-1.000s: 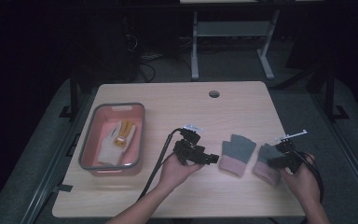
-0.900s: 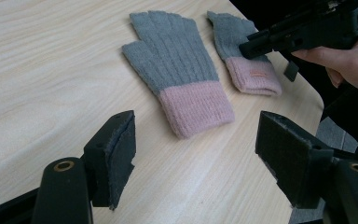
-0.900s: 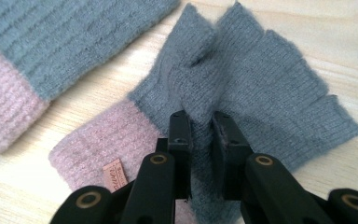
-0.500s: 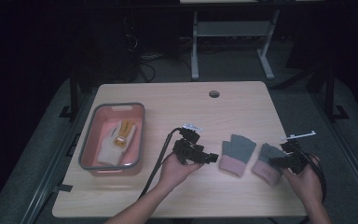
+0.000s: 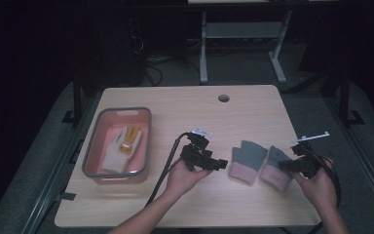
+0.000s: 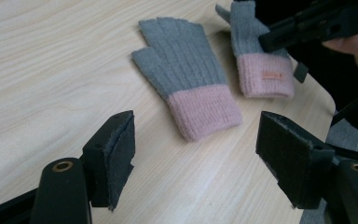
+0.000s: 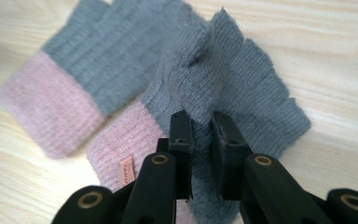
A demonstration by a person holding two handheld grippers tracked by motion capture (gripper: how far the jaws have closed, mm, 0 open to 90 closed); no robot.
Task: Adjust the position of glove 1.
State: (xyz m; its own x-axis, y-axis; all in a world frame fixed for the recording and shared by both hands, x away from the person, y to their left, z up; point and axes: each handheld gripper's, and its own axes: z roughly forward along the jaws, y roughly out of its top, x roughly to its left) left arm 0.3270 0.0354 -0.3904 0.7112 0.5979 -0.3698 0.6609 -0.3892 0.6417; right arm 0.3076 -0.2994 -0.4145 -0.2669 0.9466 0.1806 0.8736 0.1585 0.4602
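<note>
Pinching labelled glove (image 7: 242, 93), right hand-held gripper (image 7: 200, 126) closed

Pink bin (image 5: 90, 161) — white glove (image 5: 118, 151) inside — on wooden table (image 5: 185, 112).

Counts on the table

Two grey-and-pink fingerless gloves lie side by side: one (image 5: 246, 162) and the other (image 5: 274, 168). One pink bin (image 5: 93, 146) holds what looks like one white glove with yellow trim (image 5: 121, 146), though it is too small to be sure. Two grippers: left (image 5: 215, 164), right (image 5: 288, 165).
</note>
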